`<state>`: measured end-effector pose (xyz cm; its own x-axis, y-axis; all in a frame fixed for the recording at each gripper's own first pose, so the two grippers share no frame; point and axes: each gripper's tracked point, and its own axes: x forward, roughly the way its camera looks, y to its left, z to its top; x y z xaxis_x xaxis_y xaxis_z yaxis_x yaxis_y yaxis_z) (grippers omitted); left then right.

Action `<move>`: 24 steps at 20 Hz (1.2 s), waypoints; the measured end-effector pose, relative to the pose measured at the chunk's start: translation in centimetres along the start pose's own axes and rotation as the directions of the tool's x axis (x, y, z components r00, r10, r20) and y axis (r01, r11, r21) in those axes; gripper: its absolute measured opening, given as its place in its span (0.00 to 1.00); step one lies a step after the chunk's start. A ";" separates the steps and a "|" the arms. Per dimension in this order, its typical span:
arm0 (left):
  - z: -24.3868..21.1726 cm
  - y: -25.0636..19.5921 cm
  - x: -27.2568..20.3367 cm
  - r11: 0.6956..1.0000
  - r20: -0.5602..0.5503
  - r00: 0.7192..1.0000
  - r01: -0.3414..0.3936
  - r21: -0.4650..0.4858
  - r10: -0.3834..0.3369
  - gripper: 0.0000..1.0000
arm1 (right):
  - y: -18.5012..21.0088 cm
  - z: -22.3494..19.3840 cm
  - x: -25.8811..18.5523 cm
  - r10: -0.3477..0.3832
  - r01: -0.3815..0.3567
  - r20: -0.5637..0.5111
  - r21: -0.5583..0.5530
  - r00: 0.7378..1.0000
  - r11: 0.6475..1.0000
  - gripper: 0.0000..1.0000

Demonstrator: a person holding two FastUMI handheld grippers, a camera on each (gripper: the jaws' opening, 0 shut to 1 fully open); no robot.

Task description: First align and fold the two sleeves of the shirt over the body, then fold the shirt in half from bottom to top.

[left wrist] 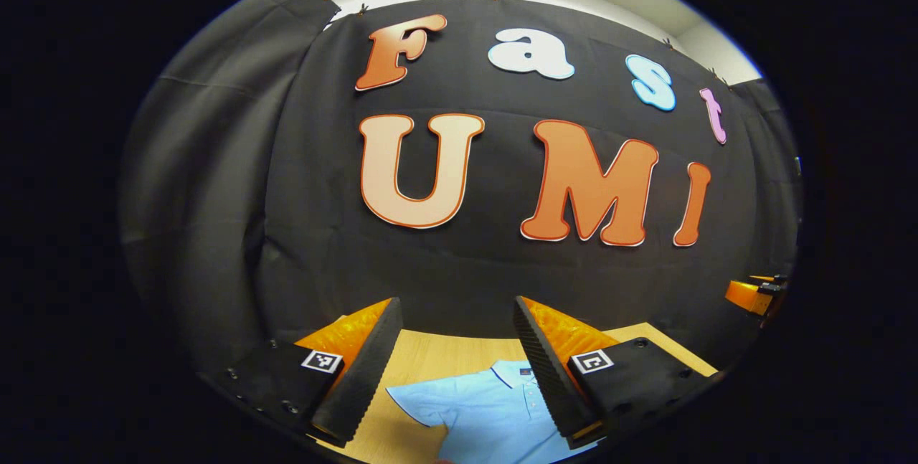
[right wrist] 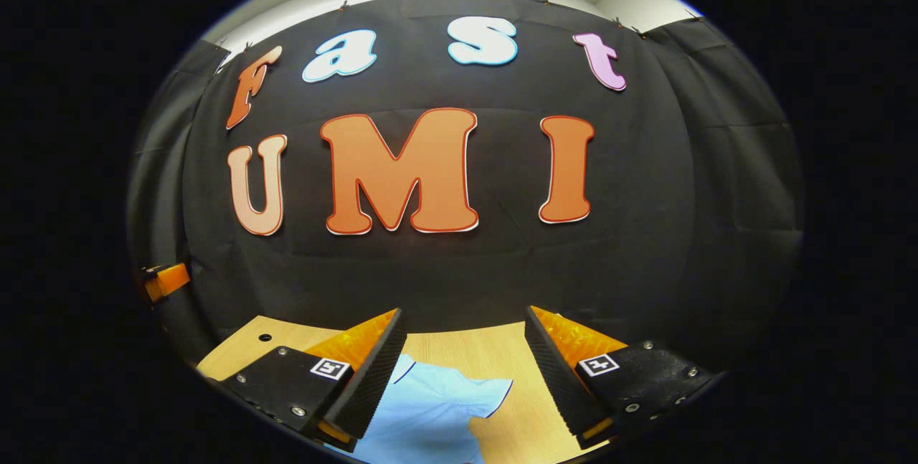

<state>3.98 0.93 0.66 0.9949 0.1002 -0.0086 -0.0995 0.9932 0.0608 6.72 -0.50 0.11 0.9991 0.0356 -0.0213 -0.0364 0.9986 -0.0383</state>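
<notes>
Both grippers held high and level, cameras facing the booth wall rather than down. This reads as a start posture, no fold begun.

Left gripper [left wrist: 452,367]: jaws spread wide, nothing between them. Right gripper [right wrist: 462,371]: jaws likewise released and empty.

Shirt [left wrist: 488,414], light blue with a collar and button placket, lies flat on the desk [left wrist: 437,356] at the bottom centre of the left gripper view, collar toward the wall. One short sleeve [left wrist: 416,403] sticks out to the lower left there. In the right gripper view the shirt sits at the bottom centre, with the other sleeve [right wrist: 484,392] spread out to the right of the body. Both sleeves lie open, probably unfolded, though the lower part of the shirt is cut off at the picture's edge.

Each gripper seems stationed over its own side of the shirt, which suits taking one sleeve apiece.

Around: pale wood desk with a small hole [right wrist: 265,338] at lower left of the right gripper view. An orange part at the left edge of that view is likely the other gripper. Nothing lies on the shirt or between the grippers and the sleeves.
</notes>
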 end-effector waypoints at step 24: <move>-3.8 4.8 4.8 0.999 -0.040 0.999 -0.001 0.045 0.003 1.00 | -0.5 -9.6 5.1 -0.038 0.110 -0.442 0.139 0.896 0.984 1.00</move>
<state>8.24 6.44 -2.85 0.9932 0.1057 -0.0486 -0.1002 0.9893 0.1057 11.68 -1.15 -9.61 0.8882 -0.0229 -0.4589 0.0767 0.9921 0.0989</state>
